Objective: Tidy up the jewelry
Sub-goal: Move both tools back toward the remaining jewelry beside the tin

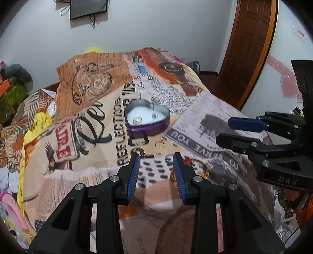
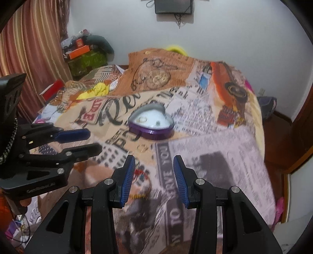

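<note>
A purple heart-shaped tin (image 1: 154, 128) (image 2: 154, 134) with a white lining stands open on the printed bedspread. Inside lie a gold ring (image 1: 137, 119) (image 2: 142, 119) and a small silvery piece (image 1: 154, 116) (image 2: 158, 123). Another gold ring (image 1: 159, 145) (image 2: 142, 148) lies on the cloth just in front of the tin. A gold chain (image 2: 139, 196) lies nearer, by my right gripper's left finger. My left gripper (image 1: 156, 168) is open and empty, hovering short of the loose ring. My right gripper (image 2: 154, 170) is open and empty, to the right of the left one.
The newspaper-print bedspread (image 1: 205, 121) covers a bed with uneven folds. Yellow cloth (image 1: 39, 125) and clutter lie at the bed's left side. Boxes (image 2: 84, 56) stand by the striped curtain. A wooden door (image 1: 252, 43) is at the right, a dark screen (image 1: 88, 7) on the wall.
</note>
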`<state>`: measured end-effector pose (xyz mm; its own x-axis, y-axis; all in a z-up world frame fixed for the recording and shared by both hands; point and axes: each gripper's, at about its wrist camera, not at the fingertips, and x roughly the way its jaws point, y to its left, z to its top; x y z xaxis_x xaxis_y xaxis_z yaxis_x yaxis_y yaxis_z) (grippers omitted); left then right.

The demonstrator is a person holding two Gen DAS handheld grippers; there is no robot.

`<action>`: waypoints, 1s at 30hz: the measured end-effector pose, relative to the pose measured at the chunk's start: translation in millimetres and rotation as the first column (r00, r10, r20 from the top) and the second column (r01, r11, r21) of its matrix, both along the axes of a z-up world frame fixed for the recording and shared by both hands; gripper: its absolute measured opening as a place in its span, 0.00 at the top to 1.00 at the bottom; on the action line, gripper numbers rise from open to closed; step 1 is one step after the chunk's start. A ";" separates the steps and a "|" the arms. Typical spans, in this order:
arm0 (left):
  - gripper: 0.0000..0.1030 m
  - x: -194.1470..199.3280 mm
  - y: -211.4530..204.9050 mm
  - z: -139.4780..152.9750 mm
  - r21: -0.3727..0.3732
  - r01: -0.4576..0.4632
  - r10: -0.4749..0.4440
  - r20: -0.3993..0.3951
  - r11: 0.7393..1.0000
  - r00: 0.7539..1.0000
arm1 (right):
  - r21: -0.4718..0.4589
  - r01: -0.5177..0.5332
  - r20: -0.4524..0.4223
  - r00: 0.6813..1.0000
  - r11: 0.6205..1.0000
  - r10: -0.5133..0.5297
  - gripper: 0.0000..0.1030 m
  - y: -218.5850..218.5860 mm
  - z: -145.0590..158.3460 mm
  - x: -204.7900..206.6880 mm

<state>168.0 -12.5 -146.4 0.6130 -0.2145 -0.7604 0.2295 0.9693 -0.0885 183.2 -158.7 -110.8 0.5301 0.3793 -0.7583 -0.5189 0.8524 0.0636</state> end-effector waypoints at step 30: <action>0.66 -17.6 4.7 -40.2 -0.016 -0.057 0.055 -0.114 0.998 0.992 | 0.023 -0.078 -0.081 0.994 0.997 0.079 0.94 15.3 -44.5 -24.3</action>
